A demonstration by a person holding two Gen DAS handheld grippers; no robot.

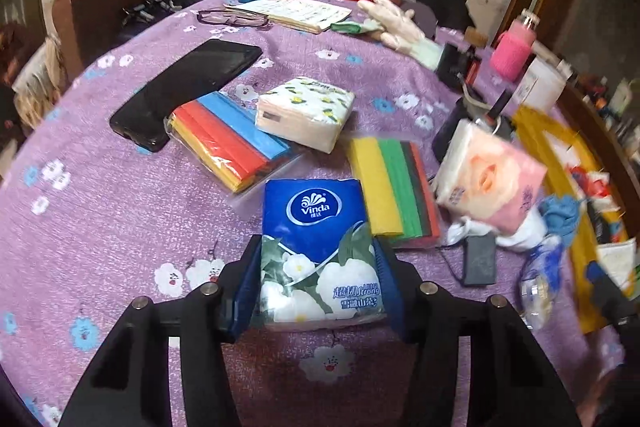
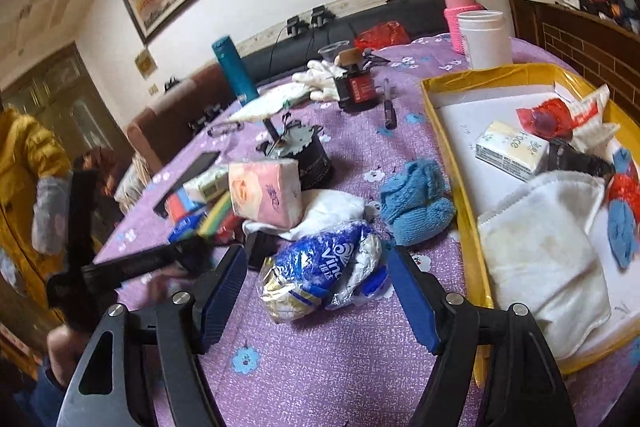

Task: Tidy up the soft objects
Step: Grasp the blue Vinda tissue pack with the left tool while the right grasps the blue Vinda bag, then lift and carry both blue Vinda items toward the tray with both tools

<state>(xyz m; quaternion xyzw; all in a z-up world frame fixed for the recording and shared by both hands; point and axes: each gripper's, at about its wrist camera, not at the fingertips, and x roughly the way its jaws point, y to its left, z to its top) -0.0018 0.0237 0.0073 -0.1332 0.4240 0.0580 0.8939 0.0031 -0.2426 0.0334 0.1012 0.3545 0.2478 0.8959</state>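
Left claw (image 1: 318, 281) is pinching the blue Vinda tissue pack (image 1: 318, 243) near the front of the purple tabletop (image 1: 120, 227). Right claw (image 2: 318, 285) hangs spread around a crumpled blue wrapper (image 2: 324, 269), not touching, just left of the yellow tray (image 2: 448, 155).

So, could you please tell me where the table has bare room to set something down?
Bare cloth lies left of the blue tissue pack, below the phone. Another patch sits before the crumpled wrapper, beside the yellow tray. The middle is crowded.

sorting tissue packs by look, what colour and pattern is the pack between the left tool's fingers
Blue tissue pack: blue top, white flowers with green leaves below; clearest in the left wrist view.
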